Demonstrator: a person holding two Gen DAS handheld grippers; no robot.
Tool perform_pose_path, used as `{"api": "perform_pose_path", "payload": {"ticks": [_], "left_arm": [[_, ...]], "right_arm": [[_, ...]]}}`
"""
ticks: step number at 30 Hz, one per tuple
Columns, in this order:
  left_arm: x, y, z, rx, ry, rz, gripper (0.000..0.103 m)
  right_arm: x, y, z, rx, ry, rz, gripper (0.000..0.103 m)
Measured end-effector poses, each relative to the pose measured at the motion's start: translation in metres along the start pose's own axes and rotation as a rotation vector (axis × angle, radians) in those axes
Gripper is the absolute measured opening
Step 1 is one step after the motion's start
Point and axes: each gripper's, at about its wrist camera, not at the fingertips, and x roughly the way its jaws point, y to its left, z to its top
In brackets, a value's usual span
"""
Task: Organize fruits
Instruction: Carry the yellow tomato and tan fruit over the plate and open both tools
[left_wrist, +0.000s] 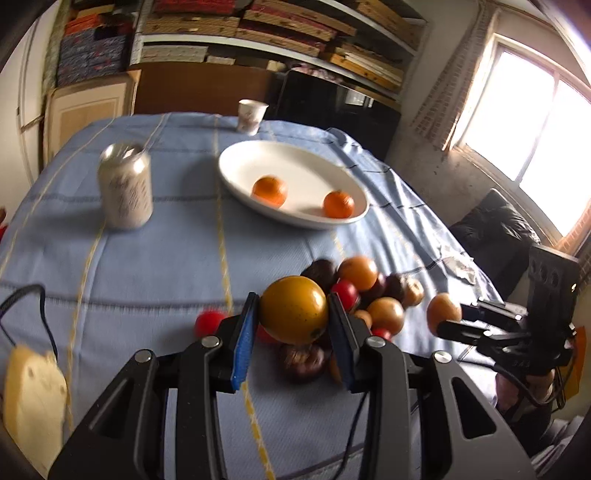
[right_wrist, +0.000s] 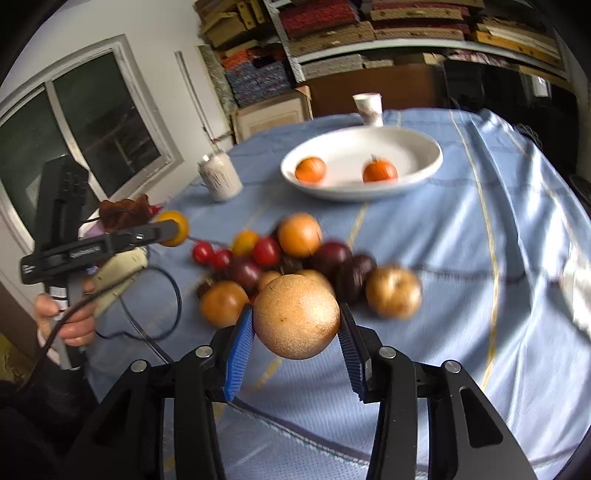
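Observation:
My left gripper (left_wrist: 293, 310) is shut on a yellow-orange fruit (left_wrist: 293, 308) held above a pile of mixed fruits (left_wrist: 369, 291) on the blue tablecloth. My right gripper (right_wrist: 295, 321) is shut on a speckled tan round fruit (right_wrist: 296, 316) above the same pile (right_wrist: 295, 254). A white oval plate (left_wrist: 240, 166) beyond the pile holds two small orange fruits (left_wrist: 269, 190) (left_wrist: 338, 204); it also shows in the right wrist view (right_wrist: 424, 147). The right gripper shows in the left view (left_wrist: 448, 319), the left gripper in the right view (right_wrist: 173, 229).
A drink can (left_wrist: 125, 190) stands left of the plate. A paper cup (left_wrist: 251, 115) stands at the table's far edge. A cable (right_wrist: 162, 302) lies at the table's left. Crumpled paper (left_wrist: 460, 264) lies near the right edge. Shelves and windows surround the table.

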Motion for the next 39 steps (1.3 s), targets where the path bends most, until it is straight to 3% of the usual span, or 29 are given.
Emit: {"api": "perform_pose_path", "payload": {"ticks": [4,8,10,14,18,22,26,27,28,30,35,39], "left_arm": [[0.011,-0.009,0.04,0.053,0.003,0.019,0.037],[0.049,-0.011,0.089,0.034,0.045,-0.006,0.037],[0.069,-0.012,0.108,0.026,0.058,-0.011,0.037],[0.11,-0.002,0.145,0.025,0.078,0.057,0.037],[0.157,0.025,0.169,-0.03,0.174,0.094,0.037],[0.184,0.035,0.172,-0.014,0.222,0.156,0.037],[0.198,0.04,0.172,-0.017,0.25,0.168,0.037],[0.197,0.039,0.171,-0.014,0.25,0.172,0.046],[0.197,0.038,0.17,-0.013,0.245,0.181,0.061],[0.191,0.038,0.169,-0.026,0.225,0.198,0.079],[0.15,0.033,0.159,-0.028,0.177,0.174,0.085],[0.105,0.024,0.13,0.039,0.122,0.186,0.086]], "right_arm": [[0.002,-0.009,0.048,-0.009,-0.045,-0.017,0.045],[0.034,-0.032,0.086,0.039,-0.074,-0.06,0.046],[0.056,-0.041,0.099,0.057,-0.06,-0.051,0.046],[0.106,-0.048,0.119,0.067,0.015,-0.021,0.046],[0.137,-0.05,0.13,0.074,0.076,-0.028,0.046],[0.152,-0.053,0.134,0.078,0.106,-0.02,0.046],[0.158,-0.05,0.132,0.065,0.123,-0.027,0.047],[0.158,-0.048,0.131,0.058,0.126,-0.036,0.047],[0.158,-0.047,0.132,0.055,0.128,-0.039,0.052],[0.15,-0.044,0.132,0.048,0.108,-0.038,0.06],[0.099,-0.027,0.118,0.038,0.018,-0.025,0.06],[0.05,-0.002,0.081,-0.018,-0.052,-0.012,0.06]]}}
